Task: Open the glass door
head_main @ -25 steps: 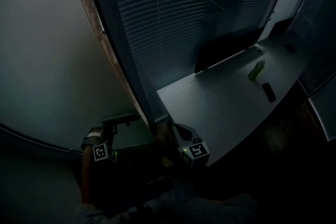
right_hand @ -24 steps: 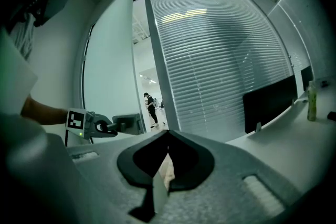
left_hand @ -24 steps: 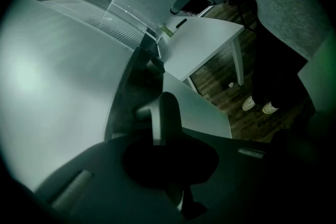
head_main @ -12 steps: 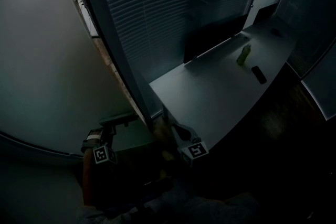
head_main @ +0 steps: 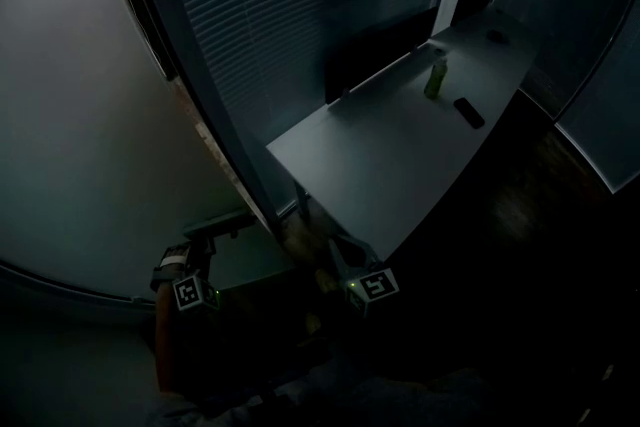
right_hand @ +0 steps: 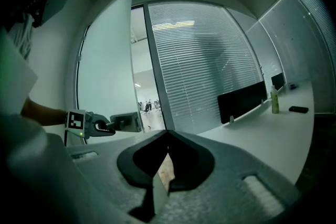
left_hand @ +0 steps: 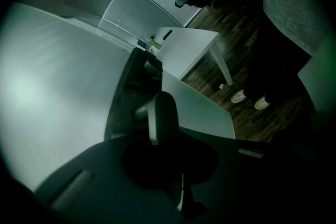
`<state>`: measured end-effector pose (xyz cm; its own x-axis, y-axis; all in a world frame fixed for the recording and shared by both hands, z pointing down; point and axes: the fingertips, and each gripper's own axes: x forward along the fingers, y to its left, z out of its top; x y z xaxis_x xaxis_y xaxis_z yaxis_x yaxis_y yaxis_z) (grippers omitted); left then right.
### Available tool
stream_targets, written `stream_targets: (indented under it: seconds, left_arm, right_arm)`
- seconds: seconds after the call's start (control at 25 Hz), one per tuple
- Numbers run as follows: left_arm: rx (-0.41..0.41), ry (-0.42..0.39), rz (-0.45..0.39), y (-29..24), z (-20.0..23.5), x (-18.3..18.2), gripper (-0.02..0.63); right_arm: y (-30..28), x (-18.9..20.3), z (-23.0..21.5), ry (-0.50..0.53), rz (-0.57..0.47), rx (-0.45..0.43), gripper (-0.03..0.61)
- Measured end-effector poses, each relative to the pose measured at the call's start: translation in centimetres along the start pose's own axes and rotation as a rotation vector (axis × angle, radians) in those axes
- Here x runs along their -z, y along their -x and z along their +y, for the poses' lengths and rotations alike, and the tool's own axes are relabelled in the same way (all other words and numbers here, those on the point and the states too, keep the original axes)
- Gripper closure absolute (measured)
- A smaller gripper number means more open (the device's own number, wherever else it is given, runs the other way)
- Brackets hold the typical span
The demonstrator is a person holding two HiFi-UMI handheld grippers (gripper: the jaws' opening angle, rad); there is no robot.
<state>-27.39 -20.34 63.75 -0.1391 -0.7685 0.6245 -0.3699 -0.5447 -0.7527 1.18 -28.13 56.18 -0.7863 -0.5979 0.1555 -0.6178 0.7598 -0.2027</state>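
- Glass door (head_main: 70, 115) was seen standing ajar at the left, beside the blind-covered partition (head_main: 280, 35).
- Its lever handle (left_hand: 161, 113) was clamped in the left gripper (right_hand: 107, 126), the jaws closed on it.
- The right gripper (right_hand: 167, 139) was held with jaws together and empty, near the desk (head_main: 380, 155).
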Motion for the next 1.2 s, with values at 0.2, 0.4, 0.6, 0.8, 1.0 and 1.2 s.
stream_targets:
  seconds: [0.2,0.4,0.6,0.8,1.0,1.2]
  left_arm:
    - [-0.008,-0.021,-0.019,0.9,-1.0,-0.3,0.614]
    - [-0.020,-0.041,-0.029,2.0,-2.2,-0.4,0.614]
    - [0.014,-0.043,-0.040,3.4,-2.8,-1.4,0.614]
    - [0.019,-0.064,-0.056,3.5,-3.4,-1.1,0.614]
    - [0.026,-0.078,-0.074,4.5,-4.3,-1.3,0.614]
    - [0.029,-0.099,-0.093,6.3,-5.4,-1.7,0.614]
  right_arm:
    - [2.2,0.5,0.5,0.012,-0.010,0.028,0.577]
    - [4.5,1.2,1.2,0.016,0.000,0.037,0.577]
    - [5.6,1.8,1.6,0.011,0.005,0.051,0.577]
    - [6.1,2.4,2.2,0.011,0.017,0.057,0.577]
    - [7.5,2.8,3.1,0.016,0.012,0.067,0.577]
    - [9.9,3.1,4.5,-0.001,0.007,0.090,0.577]
